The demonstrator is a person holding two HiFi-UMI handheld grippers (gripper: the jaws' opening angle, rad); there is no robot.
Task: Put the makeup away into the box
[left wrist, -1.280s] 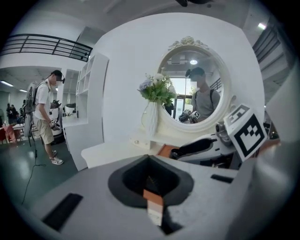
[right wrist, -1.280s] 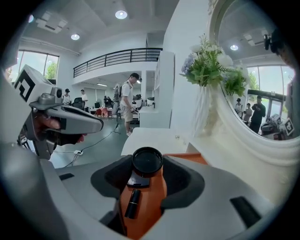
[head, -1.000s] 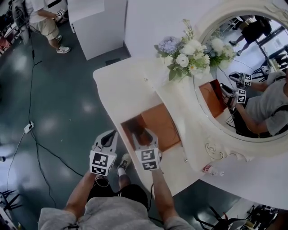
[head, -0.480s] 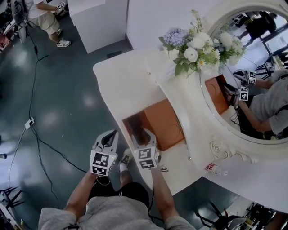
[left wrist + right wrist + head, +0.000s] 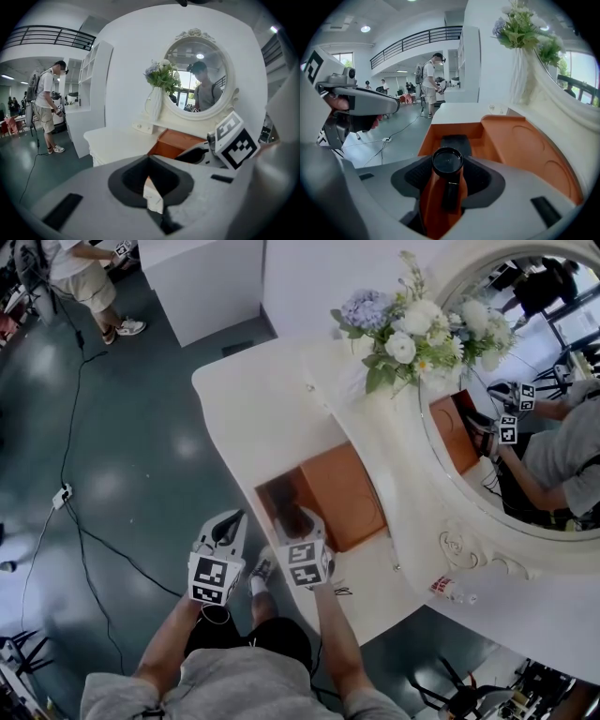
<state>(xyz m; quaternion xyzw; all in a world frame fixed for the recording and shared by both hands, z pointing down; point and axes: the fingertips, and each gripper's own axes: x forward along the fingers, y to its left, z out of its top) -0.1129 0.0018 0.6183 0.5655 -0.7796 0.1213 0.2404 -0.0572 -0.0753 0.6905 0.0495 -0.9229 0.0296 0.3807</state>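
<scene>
Meanwhile, the right gripper (image 5: 294, 523), pinching a black-capped orange makeup bottle (image 5: 446, 164), hovered before the open box (image 5: 461, 130) at its twelve o'clock, apparently needing only to lower and release, while the left gripper (image 5: 231, 525) idled pressed together at nine o'clock.

Before me flowers (image 5: 405, 334) stand beside the round mirror (image 5: 548, 399) on the white counter (image 5: 248, 413); a person (image 5: 77, 277) stands off on the floor (image 5: 141, 474)

Orange box (image 5: 343, 495) on white vanity tbl (image 5: 261, 418)
</scene>
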